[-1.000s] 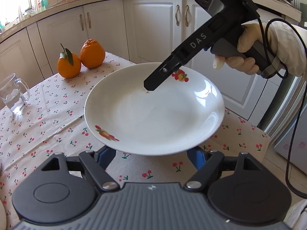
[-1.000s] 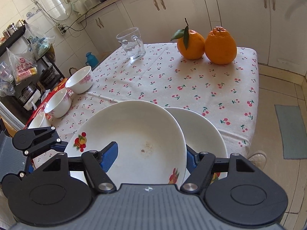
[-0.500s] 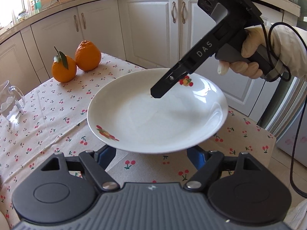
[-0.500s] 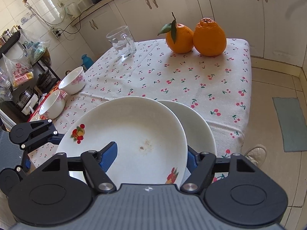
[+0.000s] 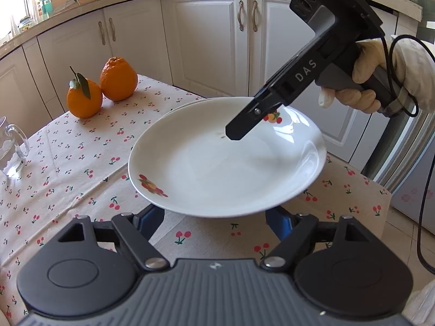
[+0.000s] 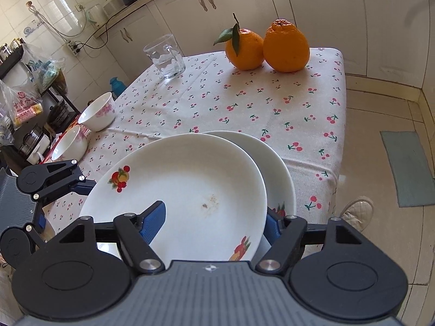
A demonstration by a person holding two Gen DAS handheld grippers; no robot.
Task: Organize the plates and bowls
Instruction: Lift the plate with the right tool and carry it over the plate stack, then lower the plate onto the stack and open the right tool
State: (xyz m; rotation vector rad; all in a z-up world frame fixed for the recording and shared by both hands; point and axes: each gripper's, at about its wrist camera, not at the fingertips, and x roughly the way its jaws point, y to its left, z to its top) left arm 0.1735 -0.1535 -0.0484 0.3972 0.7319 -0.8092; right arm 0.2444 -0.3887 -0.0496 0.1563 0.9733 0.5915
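A white plate with fruit prints [image 5: 225,163] is held above the table by my right gripper [image 6: 214,217], which is shut on its near rim; one blue finger [image 6: 153,218] lies on the plate [image 6: 185,190]. The right gripper also shows in the left wrist view [image 5: 239,130] over the plate's far side. A second white plate [image 6: 274,168] lies on the cloth just beyond and partly under the held plate. My left gripper [image 5: 214,220] is open below the plate's near edge, and shows in the right wrist view [image 6: 54,184]. Two white bowls [image 6: 98,114] [image 6: 70,144] stand at the table's left.
Two oranges [image 5: 103,89] [image 6: 266,46] and a glass mug [image 6: 165,59] [image 5: 11,149] stand on the cherry-print tablecloth [image 6: 244,103]. White cabinets [image 5: 206,40] run behind the table. A shelf with bags [image 6: 24,92] stands at the left. A floor mat [image 6: 407,168] lies at the right.
The held plate has moved toward the second plate and now overlaps it more. The left gripper has stayed open under the plate's edge.
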